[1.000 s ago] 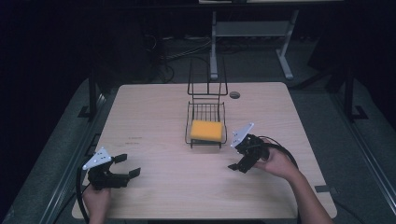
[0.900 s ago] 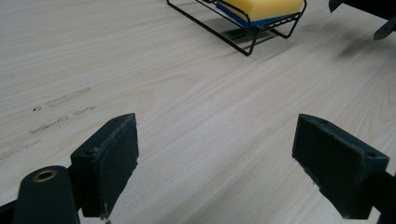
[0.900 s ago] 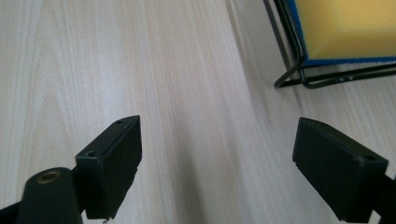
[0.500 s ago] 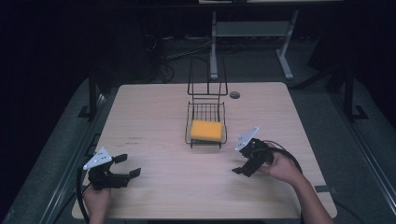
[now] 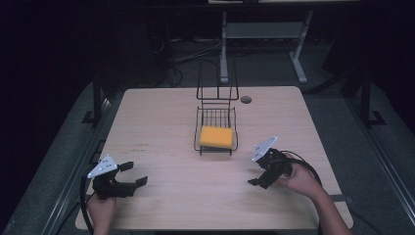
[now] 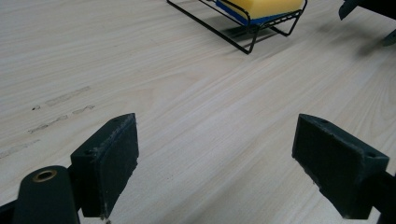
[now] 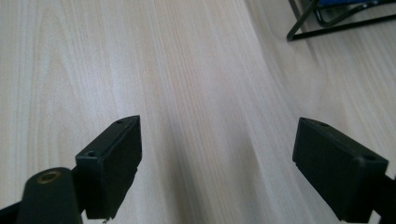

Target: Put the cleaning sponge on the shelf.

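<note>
1. Sponge [image 5: 217, 137], yellow, lies inside the black wire rack [image 5: 216, 128] on my tabletop [image 5: 195, 196].
2. Left of the rack, near me, my left gripper [image 5: 134, 175] rests, jaws wide.
3. Right of the rack, my right gripper [image 5: 259, 177] hovers, jaws wide, empty.

Yellow sponge [image 5: 217, 137], blue underside, flat in black wire rack [image 5: 216, 147], mid-table.
</note>
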Motion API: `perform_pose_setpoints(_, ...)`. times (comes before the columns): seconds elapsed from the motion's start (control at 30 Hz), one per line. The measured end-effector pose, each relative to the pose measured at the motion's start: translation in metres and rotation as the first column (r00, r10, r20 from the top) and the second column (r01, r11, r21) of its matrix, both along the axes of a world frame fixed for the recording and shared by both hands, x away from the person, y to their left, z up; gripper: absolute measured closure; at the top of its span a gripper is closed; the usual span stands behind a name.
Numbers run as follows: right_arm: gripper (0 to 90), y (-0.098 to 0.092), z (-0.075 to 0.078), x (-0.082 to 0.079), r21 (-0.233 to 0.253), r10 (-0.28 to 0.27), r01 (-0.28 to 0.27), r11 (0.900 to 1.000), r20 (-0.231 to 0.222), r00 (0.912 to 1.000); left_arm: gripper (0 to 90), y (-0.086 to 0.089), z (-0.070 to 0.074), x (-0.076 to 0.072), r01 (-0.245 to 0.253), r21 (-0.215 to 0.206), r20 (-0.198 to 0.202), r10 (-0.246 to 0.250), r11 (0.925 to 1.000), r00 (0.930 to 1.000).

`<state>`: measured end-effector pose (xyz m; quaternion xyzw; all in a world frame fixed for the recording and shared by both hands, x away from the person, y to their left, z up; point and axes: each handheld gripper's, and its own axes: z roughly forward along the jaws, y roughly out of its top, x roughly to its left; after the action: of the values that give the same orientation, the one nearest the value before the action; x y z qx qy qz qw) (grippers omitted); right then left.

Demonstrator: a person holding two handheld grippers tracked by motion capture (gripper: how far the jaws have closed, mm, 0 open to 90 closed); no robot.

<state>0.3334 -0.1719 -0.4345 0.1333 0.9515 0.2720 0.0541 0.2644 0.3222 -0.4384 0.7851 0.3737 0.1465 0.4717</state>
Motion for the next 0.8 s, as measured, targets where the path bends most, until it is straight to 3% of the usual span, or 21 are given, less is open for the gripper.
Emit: perform_pose_setpoints(0.8, 15.4, -0.022, -0.009, -0.015, 0.003, -0.034, 0.034, 0.999, -0.029, 0.999, 14.1, 0.0, 0.0, 0.0, 0.0, 0.006, -0.003, 0.0, 1.0, 1.0)
